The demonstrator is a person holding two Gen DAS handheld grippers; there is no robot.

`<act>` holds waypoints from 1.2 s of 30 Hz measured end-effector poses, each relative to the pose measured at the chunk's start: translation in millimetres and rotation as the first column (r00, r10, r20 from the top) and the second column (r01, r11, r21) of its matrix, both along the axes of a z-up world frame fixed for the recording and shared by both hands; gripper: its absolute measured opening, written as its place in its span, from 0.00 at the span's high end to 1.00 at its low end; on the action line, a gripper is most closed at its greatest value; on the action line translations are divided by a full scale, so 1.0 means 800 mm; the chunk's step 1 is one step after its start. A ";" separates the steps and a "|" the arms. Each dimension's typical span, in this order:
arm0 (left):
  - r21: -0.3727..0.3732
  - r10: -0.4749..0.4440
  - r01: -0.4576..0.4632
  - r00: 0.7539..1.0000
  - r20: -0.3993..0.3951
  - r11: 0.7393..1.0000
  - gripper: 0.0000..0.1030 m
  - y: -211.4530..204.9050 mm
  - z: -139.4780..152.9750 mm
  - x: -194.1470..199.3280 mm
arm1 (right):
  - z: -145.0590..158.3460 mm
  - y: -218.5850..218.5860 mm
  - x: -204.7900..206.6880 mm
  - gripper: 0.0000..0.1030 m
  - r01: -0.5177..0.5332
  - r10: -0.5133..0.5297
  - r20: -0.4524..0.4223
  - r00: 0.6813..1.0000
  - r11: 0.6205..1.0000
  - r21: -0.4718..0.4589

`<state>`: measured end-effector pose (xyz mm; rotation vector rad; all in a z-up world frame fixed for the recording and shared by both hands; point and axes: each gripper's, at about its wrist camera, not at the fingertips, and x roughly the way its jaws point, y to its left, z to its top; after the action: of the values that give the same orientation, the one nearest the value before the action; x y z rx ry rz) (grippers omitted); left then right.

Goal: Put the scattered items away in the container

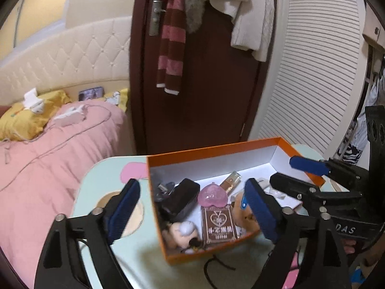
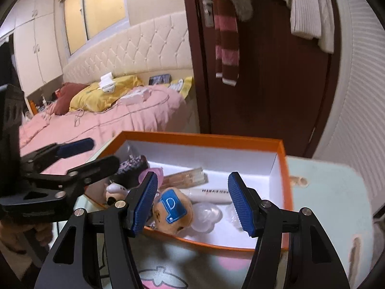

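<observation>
An orange box (image 1: 211, 148) with a white inside stands on a pale green table (image 1: 108, 168). In it lie a black case (image 1: 180, 197), a pink heart (image 1: 213, 195), a perfume bottle (image 1: 231, 180), a heart-printed card pack (image 1: 219, 226) and small plush toys (image 1: 185, 233). My left gripper (image 1: 192, 207) is open, straddling the box's near left wall, holding nothing. In the right wrist view my right gripper (image 2: 192, 203) is open over the box's (image 2: 192, 136) near rim, above a brown plush with a blue cap (image 2: 173, 209), a white tube (image 2: 211, 193) and a clear plastic piece (image 2: 207, 216).
A black cord (image 1: 216, 265) lies on the table in front of the box. A pink-covered bed (image 1: 48, 156) is to the left. A dark door (image 1: 204, 84) with a striped scarf (image 1: 170, 48) stands behind, beside a louvred wardrobe (image 1: 312, 84). A hand (image 2: 36, 236) holds the left gripper's handle.
</observation>
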<state>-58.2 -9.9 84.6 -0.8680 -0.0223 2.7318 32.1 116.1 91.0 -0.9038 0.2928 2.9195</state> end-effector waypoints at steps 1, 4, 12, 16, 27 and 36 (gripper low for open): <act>0.003 0.003 -0.003 1.000 0.003 1.000 0.10 -0.002 0.001 0.004 | 0.004 -0.001 0.003 0.40 0.002 -0.002 -0.006 1.000 1.000 0.007; 0.010 0.016 -0.016 1.000 0.016 1.000 0.10 -0.006 -0.001 0.018 | 0.011 -0.004 0.013 0.40 0.009 -0.009 -0.017 1.000 1.000 0.000; 0.028 0.073 -0.077 0.989 0.129 0.997 0.10 -0.003 -0.039 0.047 | 0.004 -0.010 0.052 0.40 0.068 -0.068 0.030 0.997 0.998 -0.002; 0.014 0.086 -0.090 0.979 0.183 0.996 0.10 0.005 -0.058 0.052 | -0.011 -0.008 0.070 0.40 0.114 -0.111 0.098 0.989 0.993 -0.024; -0.077 0.118 -0.100 0.954 0.276 0.992 0.01 0.034 -0.099 0.063 | -0.054 -0.006 0.088 0.40 0.175 -0.156 0.285 0.946 0.984 -0.043; -0.140 0.162 -0.130 0.955 0.247 0.981 0.00 0.032 -0.102 0.059 | -0.078 -0.019 0.077 0.00 0.167 -0.179 0.364 0.914 0.984 0.065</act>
<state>-10.9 16.1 3.2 -1.3008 0.0314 2.7582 93.5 100.6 28.7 -1.3186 0.2804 2.5199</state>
